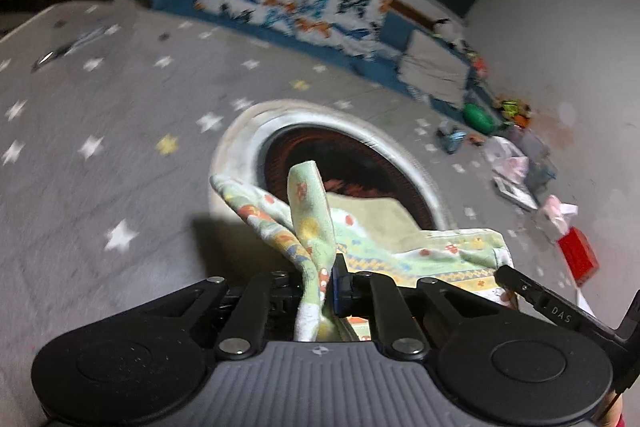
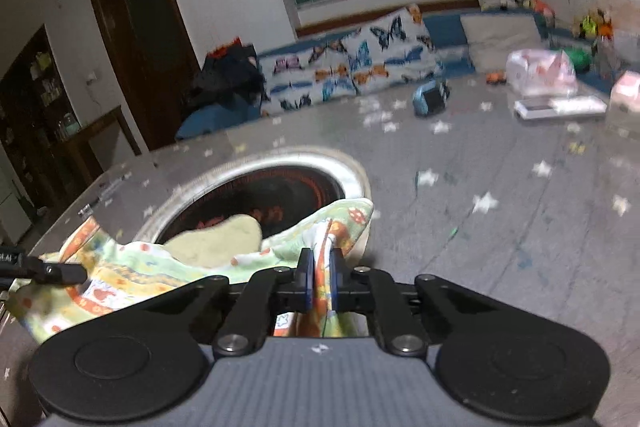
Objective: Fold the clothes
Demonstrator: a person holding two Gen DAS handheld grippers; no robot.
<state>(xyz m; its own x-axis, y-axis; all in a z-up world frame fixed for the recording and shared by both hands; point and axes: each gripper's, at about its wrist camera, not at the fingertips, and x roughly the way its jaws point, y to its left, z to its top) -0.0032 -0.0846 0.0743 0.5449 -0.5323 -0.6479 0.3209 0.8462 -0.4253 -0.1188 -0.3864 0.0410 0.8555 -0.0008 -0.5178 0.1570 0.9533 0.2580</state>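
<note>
A light green printed garment [image 1: 360,247] with orange and yellow cartoon patterns hangs between both grippers above a grey star-patterned mat [image 1: 100,115]. My left gripper [image 1: 320,279] is shut on one bunched edge of it. My right gripper [image 2: 322,275] is shut on another edge of the garment [image 2: 160,267]. The cloth sags between them over a round white-rimmed dark insert [image 1: 340,155] in the mat, which also shows in the right wrist view [image 2: 280,183]. The other gripper's tip shows at the right of the left wrist view [image 1: 532,295] and at the left of the right wrist view [image 2: 48,271].
Butterfly-print cushions [image 2: 344,67] line a blue border at the back. Toys, a plastic bag [image 2: 540,67], a flat white box [image 2: 560,107] and a red box [image 1: 578,255] lie on the right of the mat. A dark clothes pile [image 2: 228,75] sits near the door.
</note>
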